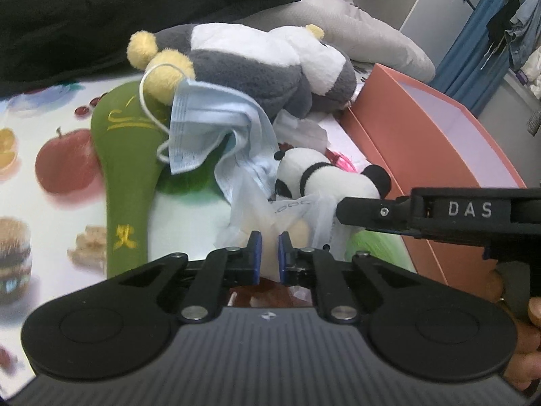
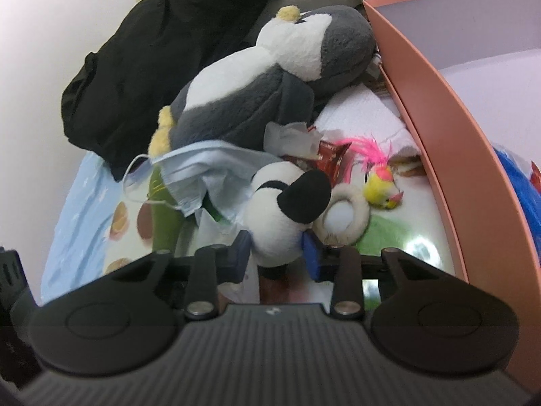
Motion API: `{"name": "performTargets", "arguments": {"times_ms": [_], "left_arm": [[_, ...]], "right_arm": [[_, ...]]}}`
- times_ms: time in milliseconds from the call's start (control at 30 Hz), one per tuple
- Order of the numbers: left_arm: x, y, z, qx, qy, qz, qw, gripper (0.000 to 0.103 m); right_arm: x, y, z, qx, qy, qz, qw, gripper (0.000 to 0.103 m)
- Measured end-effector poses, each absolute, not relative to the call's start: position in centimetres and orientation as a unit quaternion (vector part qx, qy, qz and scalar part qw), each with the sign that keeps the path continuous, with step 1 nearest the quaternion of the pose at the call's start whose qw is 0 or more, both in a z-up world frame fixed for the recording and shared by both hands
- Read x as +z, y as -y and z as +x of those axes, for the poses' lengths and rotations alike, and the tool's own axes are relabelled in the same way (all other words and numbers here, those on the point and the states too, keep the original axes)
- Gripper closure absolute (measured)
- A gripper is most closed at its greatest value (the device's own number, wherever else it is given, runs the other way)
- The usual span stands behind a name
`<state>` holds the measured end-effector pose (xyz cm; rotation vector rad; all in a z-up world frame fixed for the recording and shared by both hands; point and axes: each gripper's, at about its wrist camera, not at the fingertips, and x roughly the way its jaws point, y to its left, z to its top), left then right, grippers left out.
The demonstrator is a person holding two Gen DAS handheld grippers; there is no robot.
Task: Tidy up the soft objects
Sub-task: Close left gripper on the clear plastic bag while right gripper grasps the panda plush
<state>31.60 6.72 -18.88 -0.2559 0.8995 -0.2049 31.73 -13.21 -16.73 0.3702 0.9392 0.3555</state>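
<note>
My right gripper (image 2: 275, 252) is shut on a small panda plush (image 2: 280, 209), its blue pads pressed on both sides of the body; the panda also shows in the left wrist view (image 1: 324, 176), with the right gripper's finger (image 1: 368, 208) beside it. My left gripper (image 1: 269, 258) is shut on a clear plastic bag (image 1: 270, 216). A grey and white penguin plush (image 1: 250, 64) lies behind; it also shows in the right wrist view (image 2: 270, 77). A blue face mask (image 1: 206, 118) drapes over a green plush paddle (image 1: 128, 155).
A pink open box (image 2: 449, 108) stands at the right. A pink and yellow feathered toy (image 2: 378, 179) and a white fluffy ring (image 2: 345, 216) lie by the box. Black clothing (image 2: 162, 44) and a grey pillow (image 1: 355, 30) lie behind. The tablecloth (image 1: 50, 176) has fruit prints.
</note>
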Motion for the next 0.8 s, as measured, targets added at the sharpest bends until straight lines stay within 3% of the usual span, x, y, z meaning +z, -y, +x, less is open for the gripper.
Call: {"name": "performTargets", "arguments": {"times_ms": [133,300,433,600,800], "left_arm": [[-18.8,-6.7,29.2,-0.083,-0.44,-0.119,0.886,0.092],[-19.3,-7.4,26.7,-0.065,-0.446,-0.14,0.882,0.093],[-19.5,-8.1,25.5,-0.047,-0.443,-0.16,0.881,0.093],[-19.0,-8.6,24.8,-0.04,-0.433,-0.165,0.885,0.093],[-18.6,-8.9,24.4,-0.039,-0.426,-0.173,0.887,0.093]], "right_arm": [[-16.6,13.6,30.1,0.162,-0.453,0.173,0.86,0.077],[-16.6,14.3,28.2,0.144,-0.453,0.165,0.864,0.077],[-15.5,14.1,27.7,0.144,-0.428,0.153,0.879,0.075],[-13.3,12.3,28.8,0.158,-0.381,0.105,0.905,0.064],[-14.4,9.2,32.4,0.161,-0.393,0.034,0.905,0.063]]}}
